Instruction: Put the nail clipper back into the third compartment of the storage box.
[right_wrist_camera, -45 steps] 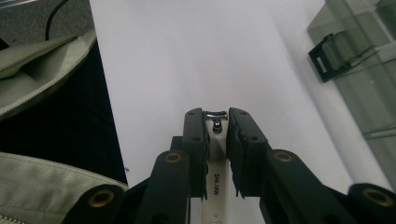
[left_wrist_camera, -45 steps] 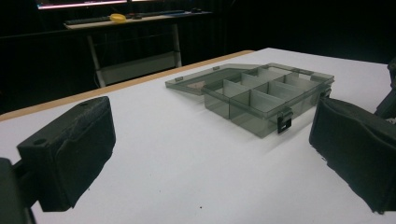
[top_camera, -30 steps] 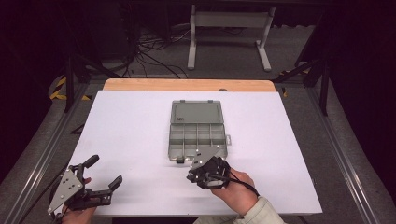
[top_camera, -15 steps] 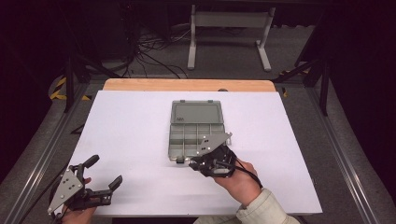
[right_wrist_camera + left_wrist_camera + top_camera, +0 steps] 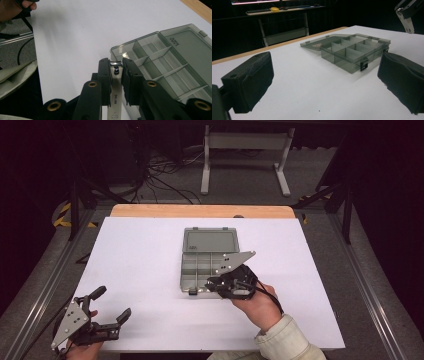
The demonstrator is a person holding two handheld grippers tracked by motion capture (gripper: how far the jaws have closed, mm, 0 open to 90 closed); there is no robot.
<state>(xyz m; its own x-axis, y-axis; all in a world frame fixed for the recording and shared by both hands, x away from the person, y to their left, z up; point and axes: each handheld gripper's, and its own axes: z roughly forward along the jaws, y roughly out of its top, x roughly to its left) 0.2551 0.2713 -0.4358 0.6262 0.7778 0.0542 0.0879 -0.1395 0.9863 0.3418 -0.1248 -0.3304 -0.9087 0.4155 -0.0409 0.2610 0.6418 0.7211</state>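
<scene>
A silver nail clipper is pinched between the black pads of my right gripper, which is shut on it. In the high view this right gripper hovers over the near right corner of an open, smoky-grey compartment box, whose lid lies flat behind it. Every compartment of the box that I can see is empty. My left gripper rests at the table's near left corner, open, with nothing between its pads. From there the box lies some way ahead.
The white table top has a wooden strip along its far edge. Metal rails run down both sides. Cables and a metal frame stand on the dark floor beyond. The right gripper's grey plate shows at the top right of the left gripper view.
My right gripper has risen and moved forward from the table's near edge to the box's front right corner, still holding the clipper. The left gripper has stayed put.
</scene>
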